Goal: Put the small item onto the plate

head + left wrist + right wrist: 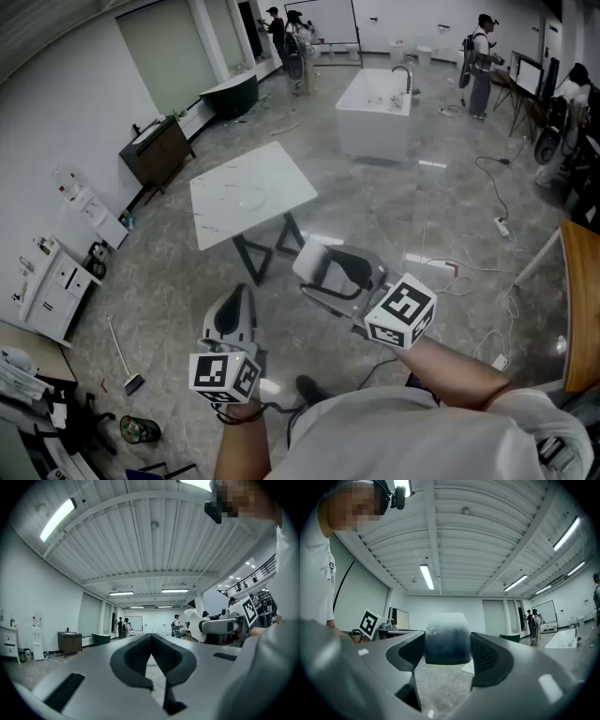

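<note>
The small item (446,638), a cup-like piece dark below and frosted white on top, sits between the pads of my right gripper (447,648), which is shut on it. In the head view the same white item (312,261) hangs in my right gripper (325,272) above the floor, short of the white marble table (281,173). A faint round clear plate (250,199) lies on that table. My left gripper (236,302) is held lower left, shut and empty, its pads meeting at the tip (151,638).
A white bathtub (375,112) stands beyond the table, a dark cabinet (155,150) at the left wall. Cables (502,225) trail over the grey floor. A wooden tabletop edge (581,309) is at the right. People stand at the far back.
</note>
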